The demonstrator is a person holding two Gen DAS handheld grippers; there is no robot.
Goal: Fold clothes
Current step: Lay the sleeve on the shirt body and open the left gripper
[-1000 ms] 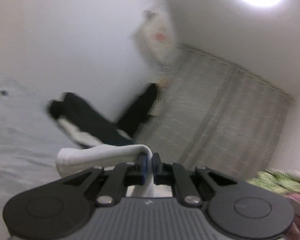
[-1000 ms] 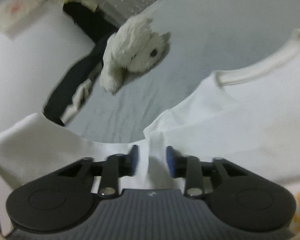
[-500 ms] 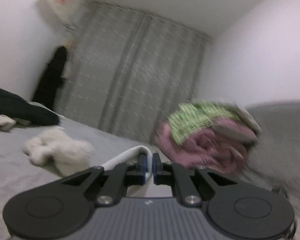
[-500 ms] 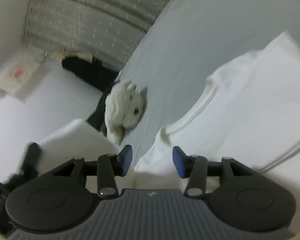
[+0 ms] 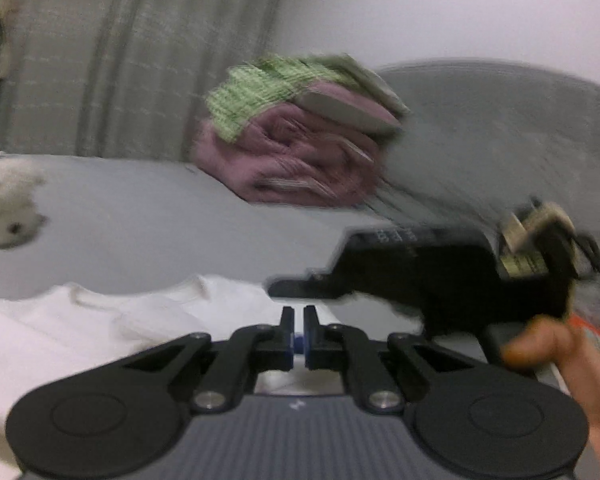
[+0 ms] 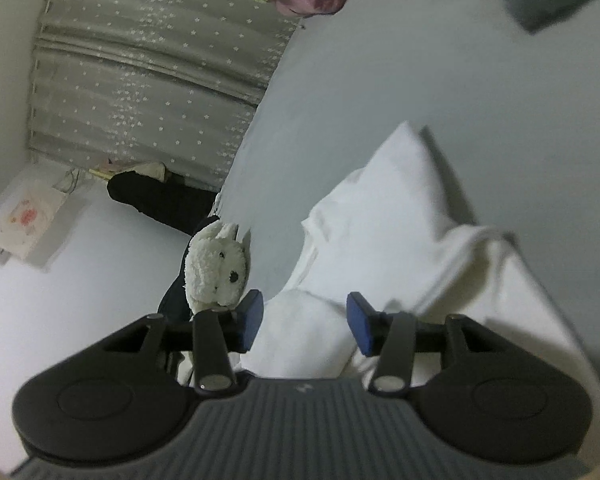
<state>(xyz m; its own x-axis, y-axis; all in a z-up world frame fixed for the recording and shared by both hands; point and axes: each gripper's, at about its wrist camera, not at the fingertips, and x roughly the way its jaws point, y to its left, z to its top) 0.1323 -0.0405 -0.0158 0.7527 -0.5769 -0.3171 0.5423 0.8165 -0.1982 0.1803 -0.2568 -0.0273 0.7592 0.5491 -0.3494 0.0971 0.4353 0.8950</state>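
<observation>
A white T-shirt [image 5: 100, 320] lies on the grey bed [image 5: 160, 220], with its collar toward the bed's middle. My left gripper [image 5: 299, 316] is nearly shut just above the shirt's edge; whether cloth is between the pads is unclear. In the right wrist view the same shirt [image 6: 380, 248] is bunched in folds under my right gripper [image 6: 304, 320], which is open and empty over it. The right gripper's black body [image 5: 440, 276] and the hand holding it show at the right of the left wrist view.
A white plush dog [image 6: 220, 268] lies on the bed left of the shirt. A pink and green bundle of bedding [image 5: 300, 140] sits at the far end against a grey headboard [image 5: 500, 128]. Dark clothes [image 6: 160, 204] hang off the bed's side. Grey curtains [image 6: 152, 60] stand behind.
My left gripper swung round and came down to the shirt's edge; the cloth roll seen in it earlier no longer shows. My right gripper opened wider and let the shirt go.
</observation>
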